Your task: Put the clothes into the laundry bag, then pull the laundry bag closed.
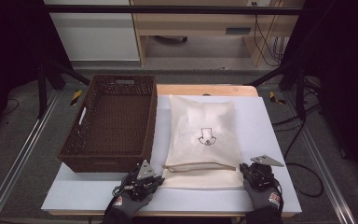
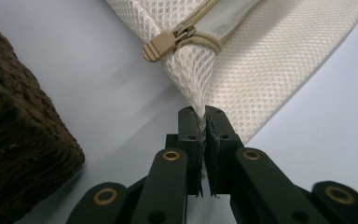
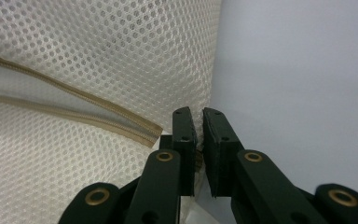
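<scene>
A cream mesh bag [image 1: 191,116] with a small black print lies flat on the white table [image 1: 270,135], its tan zipper [image 1: 200,166] running across the near end. My left gripper [image 1: 160,176] is at the bag's near left corner. In the left gripper view the jaws [image 2: 204,114] are shut on a pinch of mesh [image 2: 191,79] just below the tan zipper pull [image 2: 161,45]. My right gripper [image 1: 246,169] is at the near right corner. Its jaws [image 3: 199,115] are shut on the bag's edge [image 3: 200,70], next to the zipper's end [image 3: 144,133].
A dark brown woven basket [image 1: 112,121] with cut-out handles stands left of the bag, its corner close beside my left gripper [image 2: 18,140]. Bare white table lies right of the bag [image 3: 298,70]. The table's front edge runs just under both gloved hands.
</scene>
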Tool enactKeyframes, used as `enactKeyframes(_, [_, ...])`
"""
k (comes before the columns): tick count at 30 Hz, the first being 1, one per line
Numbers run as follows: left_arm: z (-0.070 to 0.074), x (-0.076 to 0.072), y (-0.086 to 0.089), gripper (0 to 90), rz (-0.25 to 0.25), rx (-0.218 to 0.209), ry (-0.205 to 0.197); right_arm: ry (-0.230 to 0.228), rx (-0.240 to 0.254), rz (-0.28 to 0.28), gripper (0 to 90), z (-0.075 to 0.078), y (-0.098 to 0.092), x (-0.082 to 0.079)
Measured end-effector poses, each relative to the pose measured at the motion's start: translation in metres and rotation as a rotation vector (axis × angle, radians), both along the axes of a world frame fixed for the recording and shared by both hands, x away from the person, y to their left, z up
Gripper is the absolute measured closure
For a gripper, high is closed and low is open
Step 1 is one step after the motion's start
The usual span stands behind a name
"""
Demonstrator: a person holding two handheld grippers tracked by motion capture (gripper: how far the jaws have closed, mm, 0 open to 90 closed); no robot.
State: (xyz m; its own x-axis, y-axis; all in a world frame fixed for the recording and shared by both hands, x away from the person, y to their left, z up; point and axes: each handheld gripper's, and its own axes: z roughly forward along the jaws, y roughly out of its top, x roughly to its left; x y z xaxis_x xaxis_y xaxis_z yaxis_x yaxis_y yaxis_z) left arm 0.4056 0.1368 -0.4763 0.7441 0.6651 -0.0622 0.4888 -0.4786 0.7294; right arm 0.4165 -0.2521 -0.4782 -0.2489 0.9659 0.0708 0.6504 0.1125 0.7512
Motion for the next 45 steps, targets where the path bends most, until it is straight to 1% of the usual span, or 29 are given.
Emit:
enactKeyframes(2, [0.001, -0.004, 0.000, 85.1, -0.002, 0.009, -0.008, 0.005, 0.011, -0.008, 83.7, 0.001, -0.002, -0.002])
enactKeyframes(5, [-0.002, -0.005, 0.000, 84.8, -0.005, 0.015, -0.015, 0.013, 0.006, -0.003, 82.8, -0.001, 0.000, -0.002])
enactKeyframes(7, [-0.004, -0.003, 0.000, 84.3, -0.004, 0.008, -0.016, 0.002, 0.005, 0.002, 80.0, 0.000, 0.000, -0.003])
enactKeyframes(8, [-0.005, -0.003, 0.000, 84.1, -0.003, 0.006, -0.018, -0.007, 0.008, 0.001, 77.2, 0.001, 0.000, -0.004])
enactKeyframes(11, [-0.006, -0.003, -0.001, 83.8, -0.002, 0.005, -0.026, -0.056, 0.037, 0.007, 65.6, 0.006, -0.001, -0.007])
enactKeyframes(14, [-0.007, -0.002, -0.002, 83.6, -0.006, 0.003, -0.029, -0.121, 0.043, 0.037, 59.3, 0.015, 0.004, -0.010])
enactKeyframes(16, [-0.007, -0.002, -0.002, 83.4, -0.005, 0.005, -0.035, -0.152, 0.058, 0.062, 55.9, 0.023, 0.008, -0.012])
enactKeyframes(19, [-0.007, -0.003, -0.002, 83.3, -0.002, 0.003, -0.036, -0.187, 0.092, 0.084, 53.7, 0.032, 0.016, -0.015])
enactKeyframes(21, [-0.008, -0.002, -0.001, 83.4, -0.004, -0.002, -0.033, -0.199, 0.100, 0.094, 52.6, 0.036, 0.021, -0.016])
enactKeyframes(23, [-0.008, -0.002, -0.002, 83.3, -0.003, -0.002, -0.032, -0.207, 0.092, 0.107, 50.9, 0.042, 0.029, -0.017])
enactKeyframes(26, [-0.007, -0.002, -0.002, 83.4, -0.004, 0.001, -0.032, -0.223, 0.103, 0.134, 49.9, 0.049, 0.041, -0.019])
enactKeyframes(28, [-0.007, -0.002, -0.002, 83.4, -0.006, -0.003, -0.030, -0.229, 0.114, 0.167, 49.7, 0.054, 0.050, -0.020])
enactKeyframes(32, [-0.007, -0.001, -0.001, 83.4, -0.008, -0.004, -0.027, -0.232, 0.130, 0.201, 49.0, 0.057, 0.061, -0.019])
enactKeyframes(34, [-0.007, -0.001, -0.001, 83.4, -0.009, -0.004, -0.027, -0.235, 0.123, 0.206, 48.6, 0.057, 0.066, -0.019])
enactKeyframes(39, [-0.007, -0.001, -0.001, 83.4, -0.009, -0.004, -0.027, -0.233, 0.122, 0.226, 47.5, 0.059, 0.076, -0.020])
enactKeyframes(45, [-0.007, -0.001, -0.001, 83.4, -0.013, -0.007, -0.023, -0.236, 0.118, 0.273, 47.6, 0.064, 0.092, -0.021])
